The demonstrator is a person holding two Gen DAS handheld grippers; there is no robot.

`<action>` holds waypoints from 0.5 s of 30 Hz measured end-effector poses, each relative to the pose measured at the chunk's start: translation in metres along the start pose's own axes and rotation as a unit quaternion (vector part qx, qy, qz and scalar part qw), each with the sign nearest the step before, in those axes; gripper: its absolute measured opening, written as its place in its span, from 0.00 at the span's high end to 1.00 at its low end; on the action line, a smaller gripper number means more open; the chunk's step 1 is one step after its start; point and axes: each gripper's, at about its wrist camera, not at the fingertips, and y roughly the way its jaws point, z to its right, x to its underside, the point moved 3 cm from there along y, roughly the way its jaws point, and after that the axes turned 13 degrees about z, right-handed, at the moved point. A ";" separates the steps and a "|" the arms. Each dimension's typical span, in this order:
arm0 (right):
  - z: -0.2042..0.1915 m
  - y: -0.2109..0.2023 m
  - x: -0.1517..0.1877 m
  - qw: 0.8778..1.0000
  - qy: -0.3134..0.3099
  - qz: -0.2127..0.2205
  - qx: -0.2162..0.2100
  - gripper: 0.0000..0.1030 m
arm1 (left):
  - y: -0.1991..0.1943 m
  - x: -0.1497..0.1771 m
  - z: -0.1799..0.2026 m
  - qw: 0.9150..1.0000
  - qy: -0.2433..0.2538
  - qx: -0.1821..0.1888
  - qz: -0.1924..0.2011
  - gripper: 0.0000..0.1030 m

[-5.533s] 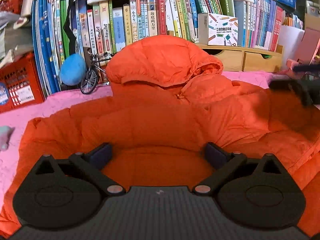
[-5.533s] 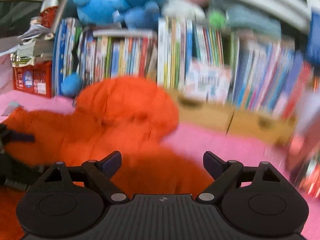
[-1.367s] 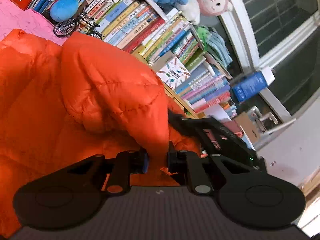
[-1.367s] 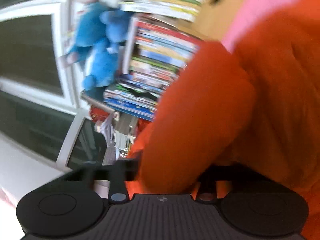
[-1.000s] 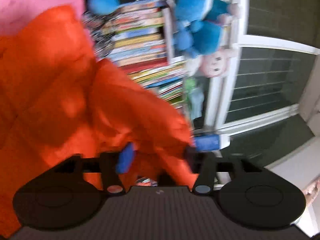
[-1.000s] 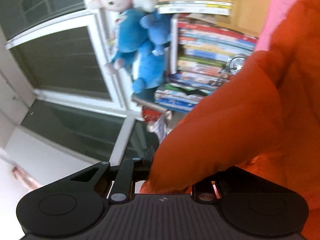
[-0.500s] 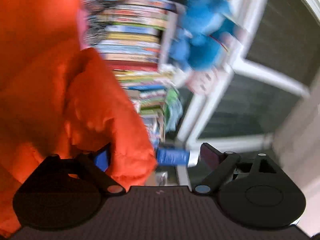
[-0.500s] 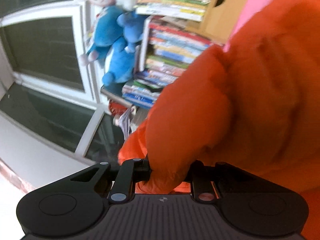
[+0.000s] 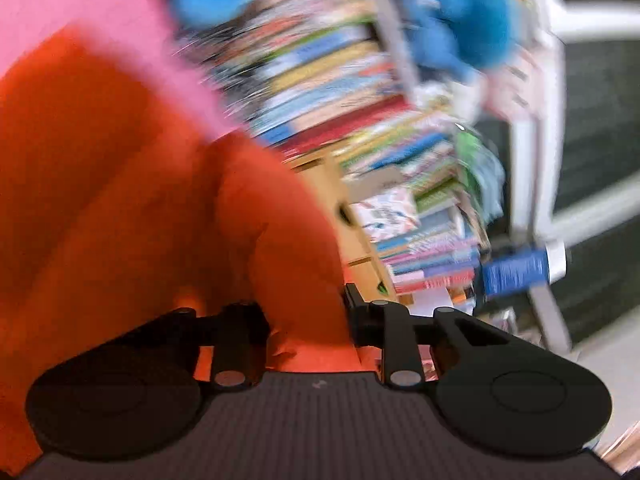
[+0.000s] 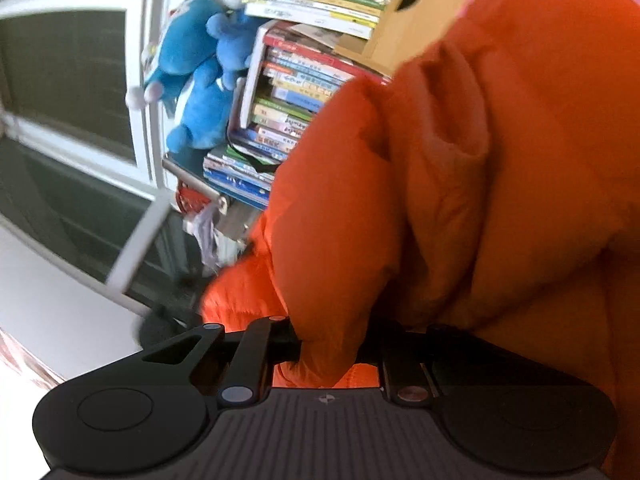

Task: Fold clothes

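An orange puffer jacket [image 9: 120, 200] fills the lower left of the blurred left wrist view, over the pink cover [image 9: 80, 8]. My left gripper [image 9: 306, 320] is shut on a thick fold of the jacket. In the right wrist view the jacket [image 10: 480, 180] fills the right side and hangs lifted. My right gripper [image 10: 328, 348] is shut on a bunched fold of the jacket. Both views are tilted sideways.
A bookshelf packed with books [image 10: 288, 112] stands behind, with blue plush toys [image 10: 200, 80] on top. A wooden drawer box [image 9: 332, 200] sits by the books. A window frame [image 10: 80, 8] and a blue bottle [image 9: 516, 268] are beyond.
My left gripper, open half a second ago, has closed on a jacket fold and is swinging fast. My right gripper keeps its hold on the jacket and has tilted slightly.
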 end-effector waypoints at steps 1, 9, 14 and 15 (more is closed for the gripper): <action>-0.002 0.000 0.002 1.000 -0.015 -0.001 0.004 0.84 | -0.005 0.002 0.016 0.998 0.055 0.005 0.015 0.75; -0.014 0.000 0.016 0.995 -0.088 -0.018 0.036 0.84 | -0.027 0.031 0.024 0.943 0.306 -0.127 0.045 0.73; -0.015 -0.002 0.020 0.994 -0.103 -0.024 0.043 0.83 | -0.043 0.051 0.005 0.860 0.456 -0.224 0.059 0.52; -0.015 -0.002 0.021 0.993 -0.105 -0.025 0.044 0.83 | -0.045 0.051 0.010 0.851 0.467 -0.228 0.068 0.51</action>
